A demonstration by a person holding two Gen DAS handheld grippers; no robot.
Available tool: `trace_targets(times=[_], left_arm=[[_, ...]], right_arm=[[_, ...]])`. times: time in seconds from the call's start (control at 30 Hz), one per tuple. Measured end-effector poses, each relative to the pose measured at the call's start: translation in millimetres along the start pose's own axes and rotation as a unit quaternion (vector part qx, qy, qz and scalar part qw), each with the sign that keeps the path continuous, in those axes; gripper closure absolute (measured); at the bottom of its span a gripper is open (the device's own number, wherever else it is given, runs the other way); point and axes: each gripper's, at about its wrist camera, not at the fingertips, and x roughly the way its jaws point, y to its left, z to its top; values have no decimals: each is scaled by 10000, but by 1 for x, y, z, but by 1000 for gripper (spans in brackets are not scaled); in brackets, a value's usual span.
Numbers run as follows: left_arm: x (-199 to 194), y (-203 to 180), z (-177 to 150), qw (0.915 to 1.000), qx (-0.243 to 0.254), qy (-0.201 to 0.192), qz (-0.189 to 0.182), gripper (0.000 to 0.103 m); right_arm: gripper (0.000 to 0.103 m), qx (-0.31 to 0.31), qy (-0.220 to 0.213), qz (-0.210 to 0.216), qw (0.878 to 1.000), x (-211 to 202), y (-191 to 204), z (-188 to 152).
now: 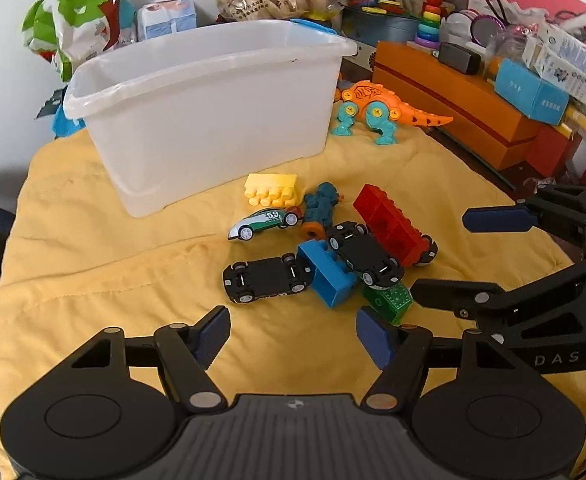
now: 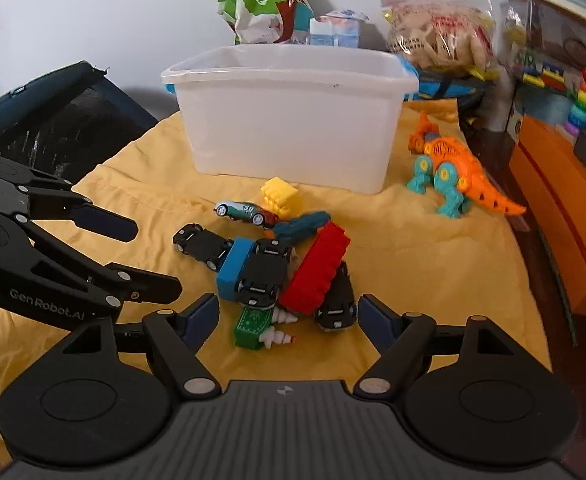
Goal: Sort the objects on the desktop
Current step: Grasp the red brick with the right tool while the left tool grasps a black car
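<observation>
A pile of toys lies on the yellow cloth (image 1: 113, 248): two upturned black cars (image 1: 267, 278) (image 1: 363, 254), a green-white car (image 1: 265, 222), a yellow brick (image 1: 272, 189), a blue brick (image 1: 327, 272), a red brick (image 1: 391, 224), a green block (image 1: 389, 300) and a teal toy (image 1: 320, 208). A white plastic bin (image 1: 209, 112) stands behind them. My left gripper (image 1: 293, 334) is open and empty, just short of the pile. My right gripper (image 2: 289, 322) is open and empty, its fingers flanking the near edge of the pile (image 2: 277, 276).
An orange toy dinosaur (image 1: 377, 108) stands to the right of the bin. Orange boxes (image 1: 453, 100) with clutter run along the right side. Snack bags (image 1: 77, 12) lean against the back wall. A dark chair (image 2: 53, 120) is at the left.
</observation>
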Motion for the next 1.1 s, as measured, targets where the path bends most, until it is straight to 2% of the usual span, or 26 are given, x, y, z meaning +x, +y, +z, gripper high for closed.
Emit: trace_targets(times=[0.17, 0.27, 0.33, 0.47, 0.57, 0.6, 0.63, 0.7, 0.73, 0.83, 0.93, 1.0, 1.1], left_arm=[[4, 0, 0, 9999, 64, 44, 97, 30], [8, 3, -1, 9999, 13, 80, 107, 30], [10, 6, -2, 9999, -33, 107, 105, 30], [14, 11, -3, 9998, -93, 164, 98, 30], [15, 12, -3, 9998, -123, 160, 22, 30], [15, 12, -3, 9998, -113, 154, -5, 30], [15, 10, -2, 9998, -88, 149, -21, 30], [15, 8, -1, 9999, 14, 143, -29, 30], [15, 7, -1, 9999, 93, 129, -20, 30], [17, 6, 6, 9992, 387, -8, 98, 30], [25, 10, 15, 9955, 882, -118, 334, 30], [32, 12, 21, 9900, 1371, -53, 331, 30], [39, 13, 27, 9765, 2154, 37, 52, 37]], right_arm=[[24, -75, -40, -263, 9996, 1, -9, 2], [32, -13, 128, -262, 9996, 8, -17, 1], [46, -3, 255, -183, 9995, 14, -18, 2], [49, -383, 167, -28, 9991, 21, -5, 8], [52, -582, 223, -312, 9976, 35, 2, 15], [55, -514, 257, -395, 9976, 40, 0, 16], [65, -370, 292, -385, 9982, 45, -4, 18], [74, -178, 442, -233, 9986, 52, -12, 20], [78, -220, 488, -198, 9984, 52, -13, 20], [78, -502, 545, -208, 9970, 40, -12, 13], [78, -740, 588, 17, 9955, 19, -12, 3], [78, -1108, 662, -108, 9916, 4, -9, -5], [77, -1441, 869, -371, 9850, -12, -9, -17]])
